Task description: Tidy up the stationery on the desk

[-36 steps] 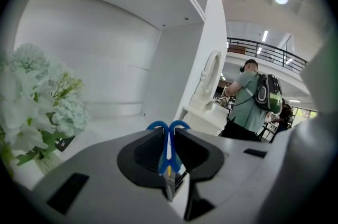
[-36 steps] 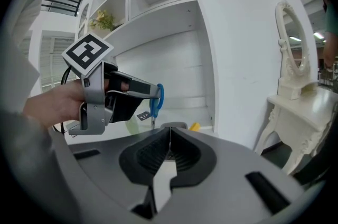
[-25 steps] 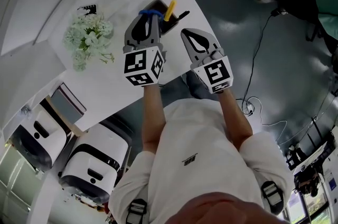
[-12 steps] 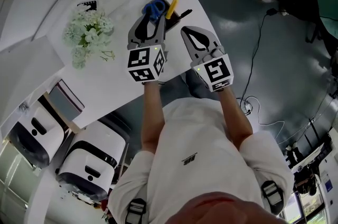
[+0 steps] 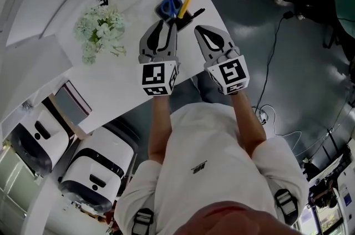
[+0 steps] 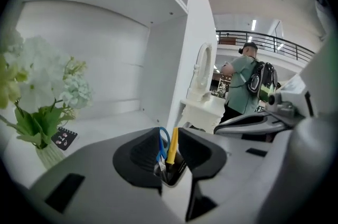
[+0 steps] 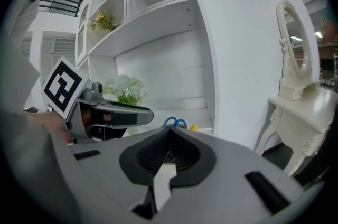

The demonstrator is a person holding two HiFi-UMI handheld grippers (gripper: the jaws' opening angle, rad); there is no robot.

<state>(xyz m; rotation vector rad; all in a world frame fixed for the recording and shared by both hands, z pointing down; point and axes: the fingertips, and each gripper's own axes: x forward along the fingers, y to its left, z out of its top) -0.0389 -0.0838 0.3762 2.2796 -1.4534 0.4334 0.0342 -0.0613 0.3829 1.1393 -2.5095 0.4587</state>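
A black pen holder (image 5: 184, 16) stands near the desk's right end. It holds blue-handled scissors (image 5: 168, 5) and a yellow pen (image 5: 183, 5). My left gripper (image 5: 165, 24) hovers just short of it, open and holding nothing. In the left gripper view the scissors (image 6: 163, 138), the pen (image 6: 172, 145) and the holder (image 6: 172, 173) show through the gap between the jaws (image 6: 168, 136). My right gripper (image 5: 201, 29) hangs off the desk's front edge, shut and empty (image 7: 169, 130). From there the scissors (image 7: 174, 122) peek over its jaws.
A vase of pale flowers (image 5: 100, 31) and a small black card (image 5: 102, 3) sit at the desk's left. White shelving rises behind the desk (image 7: 158, 17). A white dressing table with a mirror (image 7: 296, 75) stands to the right. Two white machines (image 5: 94, 167) are on the floor.
The blue scissors were at my left gripper's tip a second ago. Now they stand in the holder and that gripper has drawn back a little. The right gripper has barely moved.
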